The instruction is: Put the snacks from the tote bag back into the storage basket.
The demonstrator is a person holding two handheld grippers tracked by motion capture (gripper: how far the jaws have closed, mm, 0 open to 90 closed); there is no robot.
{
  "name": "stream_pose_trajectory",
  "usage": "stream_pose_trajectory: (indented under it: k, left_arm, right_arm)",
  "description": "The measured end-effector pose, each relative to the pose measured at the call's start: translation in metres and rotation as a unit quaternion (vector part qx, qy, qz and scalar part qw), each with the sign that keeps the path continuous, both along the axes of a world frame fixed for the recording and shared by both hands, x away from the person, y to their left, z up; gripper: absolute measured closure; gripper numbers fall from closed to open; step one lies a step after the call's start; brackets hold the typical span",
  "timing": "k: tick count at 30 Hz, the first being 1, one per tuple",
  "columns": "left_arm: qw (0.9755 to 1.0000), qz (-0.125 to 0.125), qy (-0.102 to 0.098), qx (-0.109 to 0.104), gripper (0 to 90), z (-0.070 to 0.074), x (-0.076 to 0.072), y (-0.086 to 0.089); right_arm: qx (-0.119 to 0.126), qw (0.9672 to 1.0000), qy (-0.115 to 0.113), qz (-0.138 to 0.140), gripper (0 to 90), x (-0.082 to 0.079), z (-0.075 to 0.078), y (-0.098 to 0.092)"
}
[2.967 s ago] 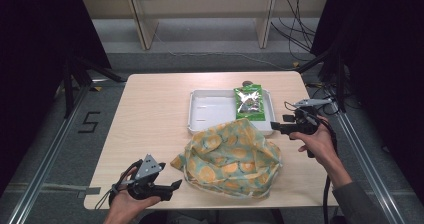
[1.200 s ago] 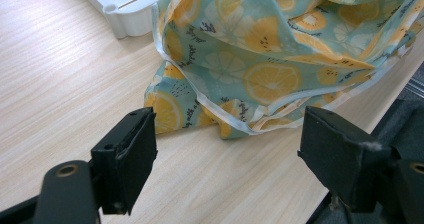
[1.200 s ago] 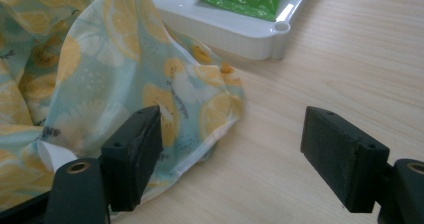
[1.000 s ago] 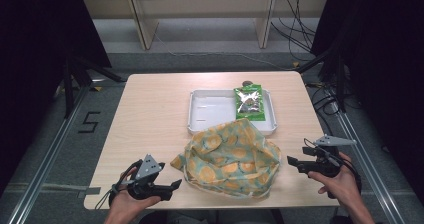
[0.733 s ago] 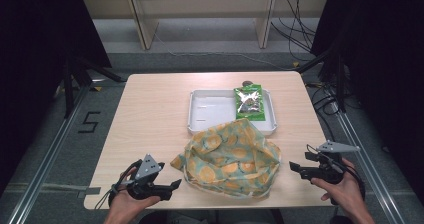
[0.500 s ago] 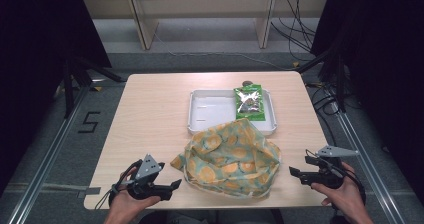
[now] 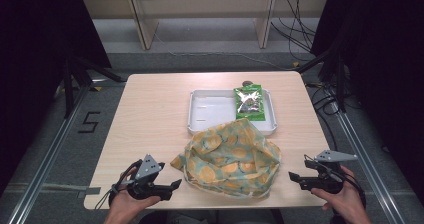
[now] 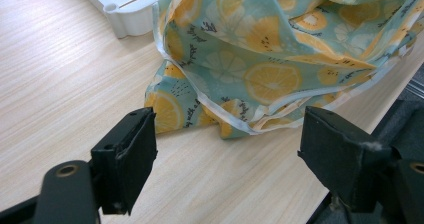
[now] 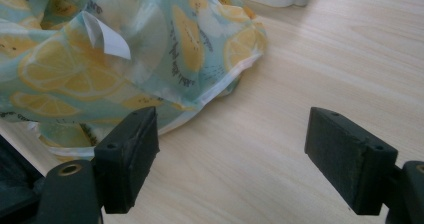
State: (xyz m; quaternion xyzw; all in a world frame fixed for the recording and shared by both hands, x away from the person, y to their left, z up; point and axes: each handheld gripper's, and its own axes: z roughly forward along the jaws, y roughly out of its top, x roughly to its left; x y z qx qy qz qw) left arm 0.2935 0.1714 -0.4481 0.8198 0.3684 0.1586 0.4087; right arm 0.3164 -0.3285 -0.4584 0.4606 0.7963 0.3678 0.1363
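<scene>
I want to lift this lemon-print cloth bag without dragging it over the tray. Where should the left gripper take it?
Probably the white-piped hem at the near-left corner of the bag, approached low from the left gripper; its open jaws already face that raised, folded edge, away from the tray.

Cloth (image 7: 227, 156): pale teal-green ground, printed with orange and yellow citrus slices, small dark lettering, white edge binding; a white label (image 9: 106, 34) shows on it in the right gripper view. Tray (image 7: 210, 115): plain white. Packet (image 7: 249, 102) in the tray: green with a white and dark centre panel. Surface (image 7: 150, 114): light wood grain, beige. Left claw (image 7: 172, 186) and right claw (image 7: 295, 178): black jaws, each body carrying a grey plate. Floor marking beside the surface: a black numeral 5 on grey.
</scene>
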Motion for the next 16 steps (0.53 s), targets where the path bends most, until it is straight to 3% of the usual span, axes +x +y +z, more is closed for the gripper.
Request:
stream_pose_trajectory:
  k: [7,9,10,13,16]
  left_arm:
    - [1.0,-0.001,0.0,0.001,22.1,0.0002,0.0,0.0004]
    - [1.0,-0.001,0.0,0.001,22.1,0.0002,0.0,0.0003]
    - [1.0,-0.001,0.001,0.001,22.1,0.0002,0.0001,0.0003]
    - [1.0,-0.002,0.0,0.001,22.1,0.0002,0.0001,0.0004]
    - [1.0,-0.001,0.0,0.001,22.0,0.0002,0.0002,0.0004]
  right_arm:
    - [0.0,1.0,0.0,0.0,22.5,-0.001,-0.0006,0.0001]
    - [0.006,1.0,0.007,-0.001,22.5,-0.0011,-0.0008,0.0007]
    - [0.018,0.9996,0.021,-0.01,22.5,-0.0029,-0.0008,0.0028]
    - [0.017,0.9996,0.02,-0.009,22.4,-0.0027,-0.0009,0.0027]
    - [0.001,1.0,-0.003,0.004,22.4,0.0005,-0.002,-0.0007]
